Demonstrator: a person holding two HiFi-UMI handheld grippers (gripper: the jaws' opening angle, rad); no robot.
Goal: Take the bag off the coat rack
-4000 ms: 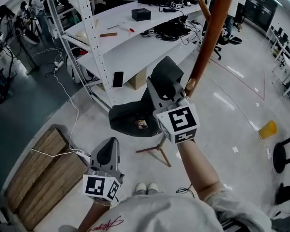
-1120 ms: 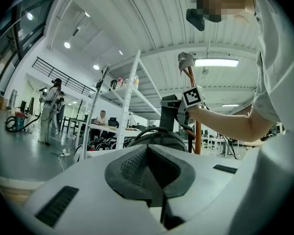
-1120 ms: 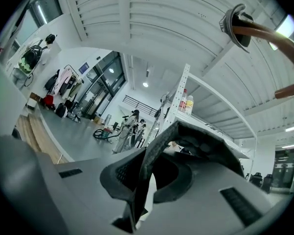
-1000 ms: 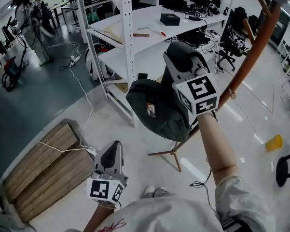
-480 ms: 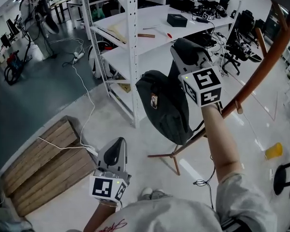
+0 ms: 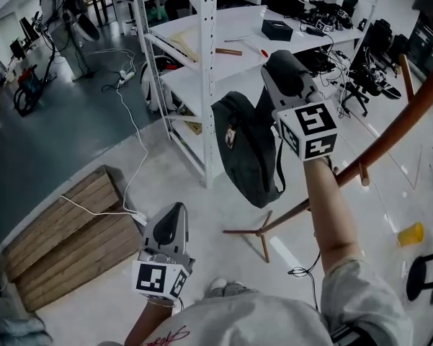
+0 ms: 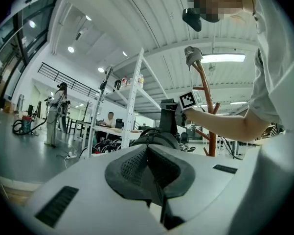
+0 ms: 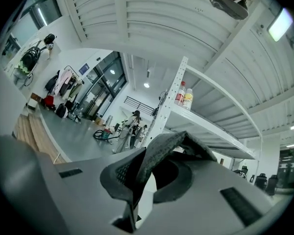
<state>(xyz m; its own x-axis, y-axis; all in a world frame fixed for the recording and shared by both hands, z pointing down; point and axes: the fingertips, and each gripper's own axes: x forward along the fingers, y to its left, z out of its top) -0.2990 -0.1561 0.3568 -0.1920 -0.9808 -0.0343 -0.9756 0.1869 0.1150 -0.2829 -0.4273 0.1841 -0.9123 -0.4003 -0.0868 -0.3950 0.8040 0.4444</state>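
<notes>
A dark backpack (image 6: pixel 248 153) hangs free in the air from its strap, which my right gripper (image 6: pixel 275 62) is shut on at chest height. In the right gripper view the grey strap (image 8: pixel 161 148) is pinched between the closed pads of that gripper (image 8: pixel 137 177). The brown wooden coat rack (image 6: pixel 407 117) leans to the right of the bag, apart from it, its feet (image 6: pixel 259 233) on the floor. My left gripper (image 6: pixel 174 211) is held low at the left, shut with nothing in it. Its own view, looking past the closed left gripper (image 7: pixel 154 173), shows the bag (image 7: pixel 154 135) and the rack (image 7: pixel 208 106) ahead.
White metal shelving (image 6: pixel 205 71) stands just behind the bag. A wooden pallet (image 6: pixel 65 236) with a white cable lies at the lower left. A yellow object (image 6: pixel 409 234) and a black stool (image 6: pixel 425 276) are on the floor at the right. A person stands far back at the left.
The right gripper has carried the backpack a little further from the rack pole, and the bag now hangs straighter. The left gripper stays low and shut.
</notes>
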